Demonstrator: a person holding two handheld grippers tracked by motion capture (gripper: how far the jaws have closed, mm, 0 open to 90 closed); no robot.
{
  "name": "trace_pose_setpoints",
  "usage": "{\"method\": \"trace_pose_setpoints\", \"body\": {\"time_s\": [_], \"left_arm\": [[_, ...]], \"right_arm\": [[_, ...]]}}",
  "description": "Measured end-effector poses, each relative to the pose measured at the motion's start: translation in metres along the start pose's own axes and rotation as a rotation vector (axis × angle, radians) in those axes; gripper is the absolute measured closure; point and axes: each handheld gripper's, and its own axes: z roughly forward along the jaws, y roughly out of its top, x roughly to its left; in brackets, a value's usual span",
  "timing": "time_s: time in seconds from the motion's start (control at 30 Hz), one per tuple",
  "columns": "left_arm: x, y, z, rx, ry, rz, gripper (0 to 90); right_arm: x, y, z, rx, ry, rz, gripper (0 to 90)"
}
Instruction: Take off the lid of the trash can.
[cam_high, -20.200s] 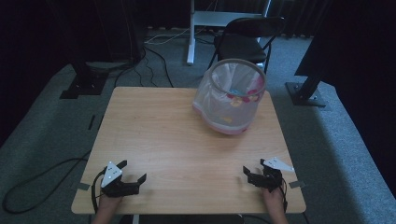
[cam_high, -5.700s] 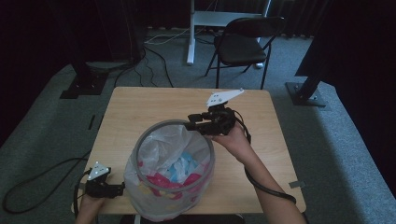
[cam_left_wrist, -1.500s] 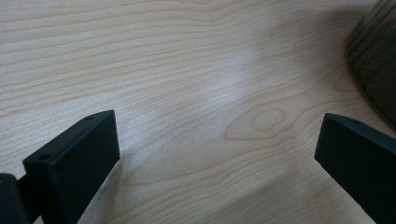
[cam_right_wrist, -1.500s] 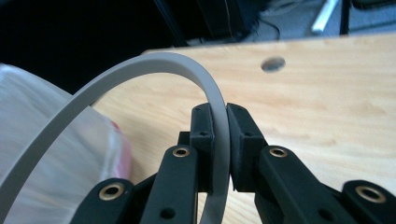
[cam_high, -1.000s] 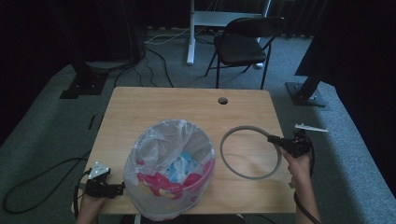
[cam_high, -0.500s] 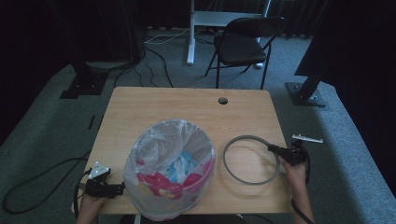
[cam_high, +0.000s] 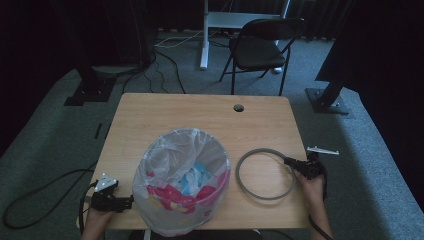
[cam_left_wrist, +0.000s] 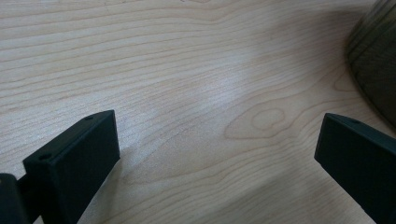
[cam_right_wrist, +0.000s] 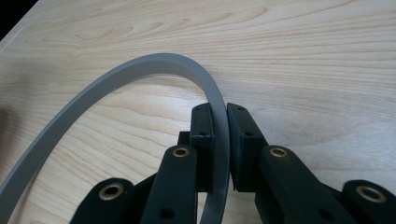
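No text, label or number seems readable anywhere in these dim views.

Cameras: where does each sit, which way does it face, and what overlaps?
High view: above the person's side, looking forward and down on the table; forearms, left gripper and right gripper show.
Left gripper view: on the left gripper, looking at bare wood; its jaws stand wide apart.
Right gripper view: on the right gripper, its jaws clamping the grey ring.
Shared: high and right gripper views both show the grey ring flat on the table.
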Motion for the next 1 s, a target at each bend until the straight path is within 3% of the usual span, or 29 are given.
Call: {"method": "trace_pose_setpoints", "body": {"time_s": [0.27, 0.63, 1.0], "left_arm": [[0.0, 0.0, 0.0001, 0.004, -0.003, 0.004, 0.1], [0.0, 0.0, 0.0001, 0.005, -0.002, 0.003, 0.1], [0.0003, 0.0, 0.0002, 0.007, -0.004, 0.002, 0.1]], "right_arm": [[-0.0021, -0.0046, 0.0067, 0.029, 0.024, 0.004, 81.4], [-0.0046, -0.0041, 0.0085, 0.054, 0.011, 0.009, 80.2], [-0.0017, -0.0011, 0.0005, 0.02, -0.003, -0.007, 55.8]]}}
